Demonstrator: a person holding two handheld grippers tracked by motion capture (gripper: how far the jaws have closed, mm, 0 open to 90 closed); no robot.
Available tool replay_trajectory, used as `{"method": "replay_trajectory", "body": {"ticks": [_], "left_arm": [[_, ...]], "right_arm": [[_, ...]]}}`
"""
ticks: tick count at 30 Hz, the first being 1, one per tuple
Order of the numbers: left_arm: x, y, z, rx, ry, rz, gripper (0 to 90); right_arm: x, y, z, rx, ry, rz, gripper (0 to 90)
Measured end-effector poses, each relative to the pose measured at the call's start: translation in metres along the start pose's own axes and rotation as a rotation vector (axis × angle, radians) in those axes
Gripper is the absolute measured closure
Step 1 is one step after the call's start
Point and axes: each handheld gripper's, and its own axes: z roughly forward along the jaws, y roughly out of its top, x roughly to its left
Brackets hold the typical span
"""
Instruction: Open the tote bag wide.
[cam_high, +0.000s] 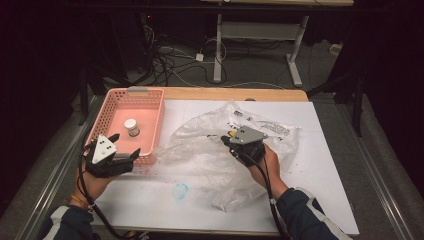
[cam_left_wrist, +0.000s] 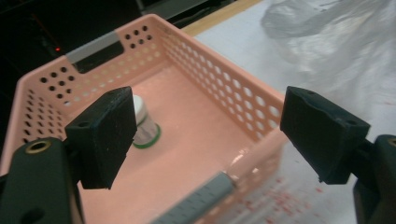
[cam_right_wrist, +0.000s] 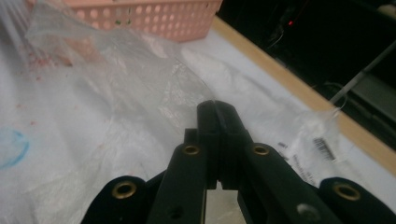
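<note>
Left tool (cam_high: 125, 150) spread wide at the basket, right tool (cam_high: 226, 140) pressed tight on the bag!

The left tool hovers gaping over the near rim of the pink basket (cam_high: 116, 96), where a small white-capped jar (cam_high: 131, 127) stands upright inside. The right tool's jaws are closed together, pinching the clear plastic bag (cam_high: 200, 160) that lies crumpled across the white desk (cam_high: 320, 170), just beside the basket.

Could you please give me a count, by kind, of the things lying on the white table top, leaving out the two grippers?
Pink baskets: 1
Small white jars, standing inside the basket: 1
Clear plastic bags, crumpled on the table: 1
Total: 3
</note>
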Motion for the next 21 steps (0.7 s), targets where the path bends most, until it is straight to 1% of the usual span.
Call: {"method": "replay_trajectory", "body": {"ticks": [1,3,4,5,6,7,8,9,10,11,12,13,14,15,16,17,18,19,20,21], "left_arm": [[0.003,0.003,0.001,0.006,0.004,-0.002,18.1],[0.009,0.009,0.005,0.02,0.016,0.016,18.1],[0.012,0.013,0.007,0.025,0.021,0.02,18.1],[0.019,0.02,0.013,0.048,0.019,0.019,18.1],[0.019,0.02,0.013,0.048,0.019,0.019,18.1],[0.023,0.024,0.017,0.053,0.022,0.019,18.1],[0.031,0.031,0.026,0.076,0.033,0.022,18.2],[0.035,0.034,0.03,0.083,0.039,0.03,19.4],[0.035,0.034,0.03,0.083,0.039,0.03,21.7],[0.039,0.037,0.036,0.096,0.034,0.033,22.0],[0.043,0.039,0.042,0.116,0.045,0.035,22.0],[0.047,0.042,0.048,0.142,0.058,0.036,22.0],[0.051,0.044,0.055,0.166,0.054,0.029,22.0],[0.059,0.047,0.068,0.215,0.056,0.023,22.5],[0.062,0.048,0.074,0.24,0.063,0.017,22.9],[0.062,0.048,0.074,0.24,0.063,0.017,22.8],[0.067,0.049,0.087,0.291,0.064,0.024,22.9],[0.067,0.049,0.087,0.291,0.064,0.024,22.9],[0.073,0.048,0.1,0.337,0.06,0.009,22.9],[0.073,0.048,0.1,0.337,0.06,0.009,23.1]], "right_arm": [[-0.001,0.004,-0.003,-0.015,-0.011,-0.002,90.0],[-0.003,0.012,-0.008,-0.037,-0.025,-0.018,90.0],[-0.004,0.016,-0.011,-0.053,-0.029,-0.016,90.0],[-0.005,0.02,-0.013,-0.064,-0.03,-0.013,90.0],[-0.005,0.02,-0.013,-0.064,-0.03,-0.013,90.0],[-0.005,0.023,-0.014,-0.075,-0.033,-0.01,90.0],[-0.006,0.028,-0.017,-0.092,-0.047,-0.014,90.0],[-0.007,0.029,-0.018,-0.104,-0.055,-0.011,90.0],[-0.006,0.03,-0.021,-0.137,-0.071,-0.004,90.0],[-0.005,0.031,-0.024,-0.165,-0.081,0.001,90.0],[-0.004,0.033,-0.026,-0.17,-0.085,-0.01,90.0],[-0.003,0.035,-0.025,-0.161,-0.086,-0.021,90.0],[-0.002,0.036,-0.025,-0.163,-0.095,-0.023,90.0],[-0.003,0.037,-0.024,-0.17,-0.101,-0.021,90.0],[-0.004,0.037,-0.024,-0.178,-0.109,-0.012,90.0],[-0.006,0.038,-0.023,-0.19,-0.111,-0.001,90.0],[-0.007,0.037,-0.023,-0.198,-0.108,0.01,90.0],[-0.008,0.037,-0.022,-0.199,-0.106,0.013,90.0],[-0.008,0.037,-0.022,-0.197,-0.106,0.012,90.0],[-0.008,0.037,-0.021,-0.196,-0.104,0.012,90.0]]}}
